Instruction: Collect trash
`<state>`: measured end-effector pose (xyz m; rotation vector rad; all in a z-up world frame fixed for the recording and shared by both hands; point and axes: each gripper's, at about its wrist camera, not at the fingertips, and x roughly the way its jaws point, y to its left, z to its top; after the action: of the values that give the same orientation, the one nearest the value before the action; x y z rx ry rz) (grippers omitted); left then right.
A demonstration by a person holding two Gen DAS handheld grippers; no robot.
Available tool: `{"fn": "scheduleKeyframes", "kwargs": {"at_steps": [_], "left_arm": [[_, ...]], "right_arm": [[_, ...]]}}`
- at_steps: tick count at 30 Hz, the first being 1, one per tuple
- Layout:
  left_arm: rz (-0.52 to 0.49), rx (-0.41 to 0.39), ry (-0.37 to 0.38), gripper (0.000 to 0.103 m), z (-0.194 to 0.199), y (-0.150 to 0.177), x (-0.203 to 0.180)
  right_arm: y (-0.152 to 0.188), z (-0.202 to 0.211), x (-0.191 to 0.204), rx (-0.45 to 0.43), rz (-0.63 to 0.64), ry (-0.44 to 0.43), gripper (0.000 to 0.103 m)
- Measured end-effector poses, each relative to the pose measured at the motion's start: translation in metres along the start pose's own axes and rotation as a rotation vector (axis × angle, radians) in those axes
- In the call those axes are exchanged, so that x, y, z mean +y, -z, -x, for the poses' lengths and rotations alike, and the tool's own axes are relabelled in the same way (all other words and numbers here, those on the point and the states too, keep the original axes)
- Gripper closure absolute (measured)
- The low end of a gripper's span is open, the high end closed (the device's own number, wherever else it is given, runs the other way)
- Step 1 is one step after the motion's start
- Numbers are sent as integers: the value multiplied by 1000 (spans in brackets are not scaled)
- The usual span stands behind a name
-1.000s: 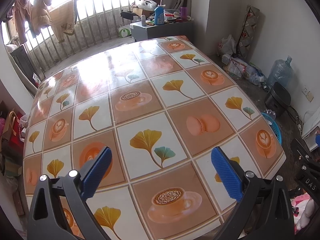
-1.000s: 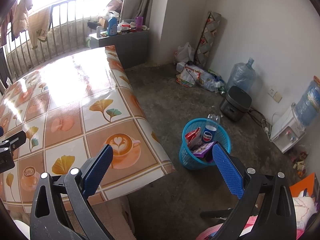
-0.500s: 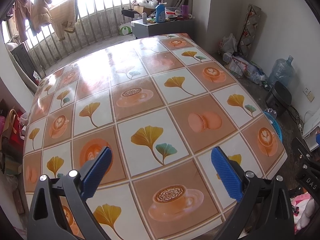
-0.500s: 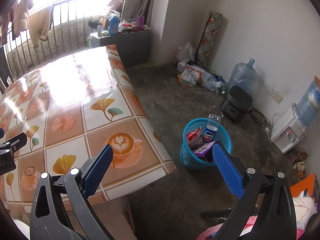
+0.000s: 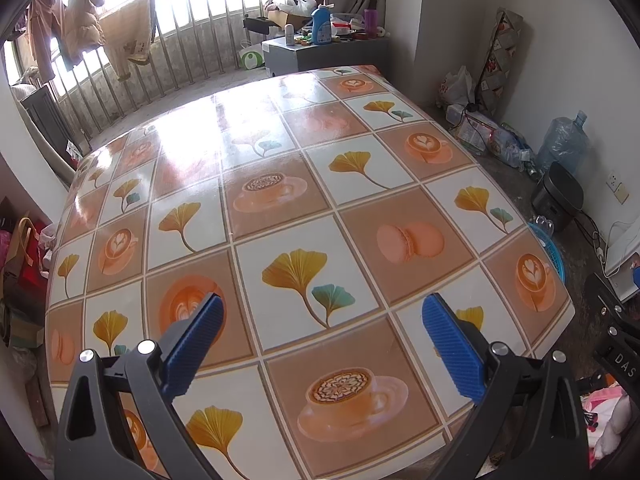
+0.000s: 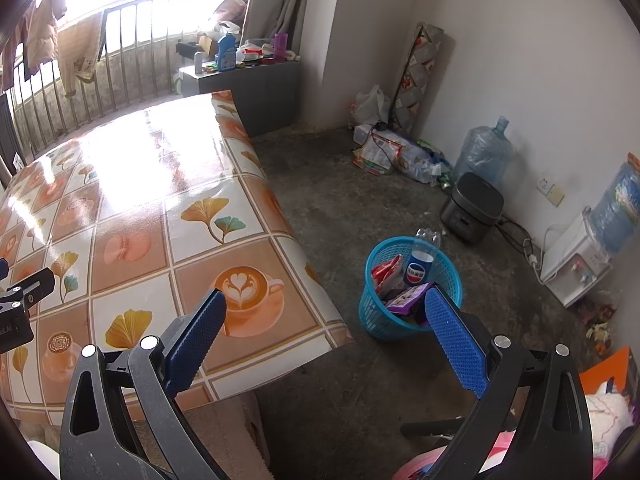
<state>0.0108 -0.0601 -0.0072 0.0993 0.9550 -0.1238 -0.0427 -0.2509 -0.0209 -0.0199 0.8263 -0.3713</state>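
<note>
My left gripper point(image 5: 320, 312) is open and empty above the near part of the table point(image 5: 280, 184), which has a patterned cloth of leaves and coffee cups with nothing on it. My right gripper point(image 6: 324, 308) is open and empty, held off the table's right edge point(image 6: 256, 168). A blue mesh basket point(image 6: 448, 280) stands on the floor right of the table. It holds a Pepsi bottle point(image 6: 420, 260), a red wrapper point(image 6: 386, 270) and a purple packet point(image 6: 408, 302). The basket's rim point(image 5: 550, 246) shows past the table edge in the left wrist view.
A black cooker point(image 6: 472, 206), a water jug point(image 6: 482, 152) and a heap of bags and papers point(image 6: 396, 150) lie along the right wall. A white dispenser point(image 6: 576, 264) stands at the far right. A grey cabinet point(image 5: 324, 54) with bottles is behind the table.
Both views have shifted slightly, so the table pattern sits a little lower in frame. Both grippers stay open and empty.
</note>
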Motion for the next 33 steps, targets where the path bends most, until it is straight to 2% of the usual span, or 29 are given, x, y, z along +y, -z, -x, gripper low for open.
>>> {"fn": "scheduleKeyframes", "kwargs": {"at_steps": [33], "left_arm": [[-3,5,1,6,0,2,0]], "right_arm": [[3,2,1,1,-5,-1,8]]}}
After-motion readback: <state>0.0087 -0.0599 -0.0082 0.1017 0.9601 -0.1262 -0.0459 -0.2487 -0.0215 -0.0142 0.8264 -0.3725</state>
